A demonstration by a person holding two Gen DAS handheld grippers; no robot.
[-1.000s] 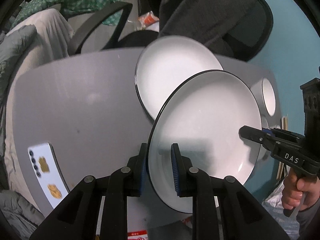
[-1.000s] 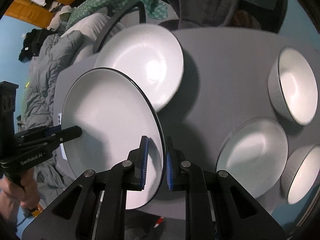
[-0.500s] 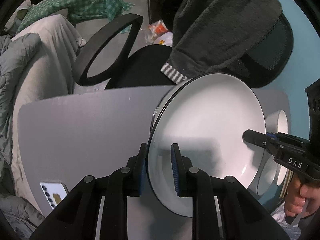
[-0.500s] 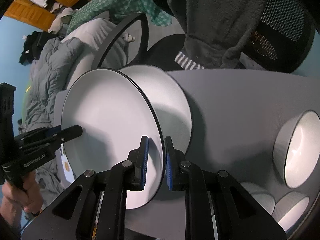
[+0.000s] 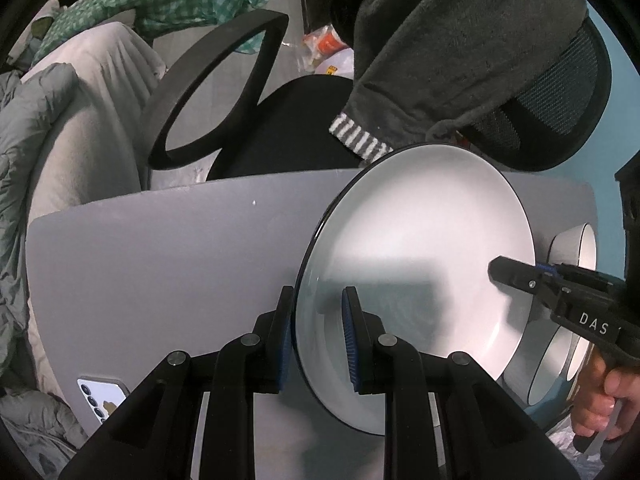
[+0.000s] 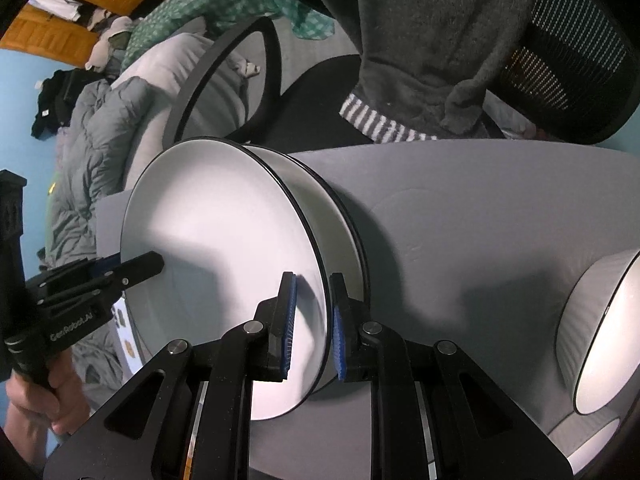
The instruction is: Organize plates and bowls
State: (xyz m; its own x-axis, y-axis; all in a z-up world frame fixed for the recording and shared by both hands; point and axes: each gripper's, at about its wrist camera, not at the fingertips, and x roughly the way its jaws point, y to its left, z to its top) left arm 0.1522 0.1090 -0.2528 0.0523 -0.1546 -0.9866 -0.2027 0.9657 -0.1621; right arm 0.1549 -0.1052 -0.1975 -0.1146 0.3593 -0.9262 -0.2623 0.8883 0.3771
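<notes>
Plate held by both grippers over a 2nd plate, far side of table.

Round white plate w/ black rim [image 5: 420, 248] [image 6: 216, 248] is tilted; left gripper [image 5: 316, 334] clamps its near-left edge, right gripper [image 6: 312, 326] clamps the opposite edge, w/ blue pads on both faces. Beneath it, a second white black-rimmed plate [image 6: 320, 200] lies on the grey table [image 5: 160, 248], by the far edge. White bowl w/ grey ribbed outside [image 6: 600, 332] sits right. Phone w/ white back [image 5: 102, 398] lies near-left.
</notes>
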